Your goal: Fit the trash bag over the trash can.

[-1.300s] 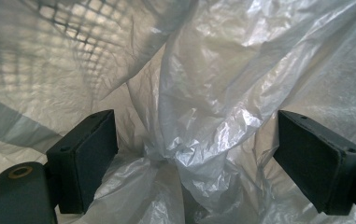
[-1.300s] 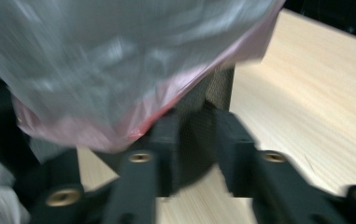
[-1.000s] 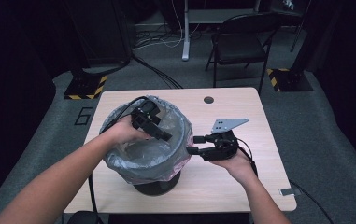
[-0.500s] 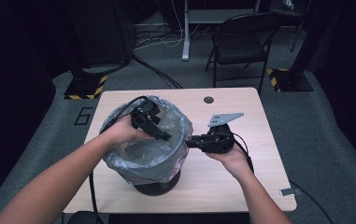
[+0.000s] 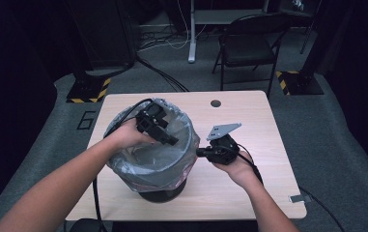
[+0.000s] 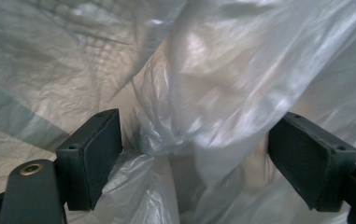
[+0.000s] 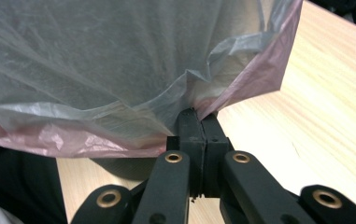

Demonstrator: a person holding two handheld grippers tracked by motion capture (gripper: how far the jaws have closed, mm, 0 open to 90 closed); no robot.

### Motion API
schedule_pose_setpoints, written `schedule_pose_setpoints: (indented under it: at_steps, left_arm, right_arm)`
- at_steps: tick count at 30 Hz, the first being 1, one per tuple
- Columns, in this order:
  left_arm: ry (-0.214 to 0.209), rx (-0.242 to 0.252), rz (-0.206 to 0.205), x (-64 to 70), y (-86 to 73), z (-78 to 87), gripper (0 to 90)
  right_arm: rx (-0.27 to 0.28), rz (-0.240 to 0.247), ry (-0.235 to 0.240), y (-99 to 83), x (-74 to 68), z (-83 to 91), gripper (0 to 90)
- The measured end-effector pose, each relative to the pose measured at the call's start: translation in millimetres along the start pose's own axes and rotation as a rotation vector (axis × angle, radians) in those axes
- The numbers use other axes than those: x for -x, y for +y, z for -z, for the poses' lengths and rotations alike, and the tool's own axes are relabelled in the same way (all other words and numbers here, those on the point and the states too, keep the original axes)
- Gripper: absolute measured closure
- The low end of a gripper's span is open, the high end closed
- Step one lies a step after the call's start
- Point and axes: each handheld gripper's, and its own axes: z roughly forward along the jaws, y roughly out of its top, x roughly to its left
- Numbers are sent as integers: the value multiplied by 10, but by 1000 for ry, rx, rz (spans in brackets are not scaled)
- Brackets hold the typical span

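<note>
Two tools work one clear bin liner (image 5: 138, 166) draped over black bin (image 5: 161, 194) at counter (image 5: 249, 116) centre. Left tool (image 6: 192, 154) spread wide inside liner, crumpled film between pads, not gripped. Right tool (image 7: 197, 122) clenched on liner's overhanging pink-tinged edge at bin's right side.

My high view looks forward and down on the bench (image 5: 249, 116) from above my side. My left gripper view sits close inside the bin liner (image 6: 213, 70), facing crumpled plastic. My right gripper view looks along the bench at the same liner's outer edge.
</note>
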Motion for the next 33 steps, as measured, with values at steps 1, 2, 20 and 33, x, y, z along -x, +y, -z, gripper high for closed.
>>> schedule_pose_setpoints:
  at_steps: [1, 2, 20, 33]
  left_arm:
    - [9, -9, -5, -2, 1, -10, 195]
    - [11, -18, -7, -3, 1, -25, 196]
    - [27, -106, 57, -101, -75, -87, 177]
    - [-130, 29, -116, 229, 53, 355, 212]
  right_arm:
    - [-26, 15, -11, -13, -12, -28, 900]
    - [-44, 20, -19, -22, -21, -47, 900]
    - [-74, 6, 31, -131, 63, -94, 900]
    - [-39, -8, 56, -145, 93, -48, 895]
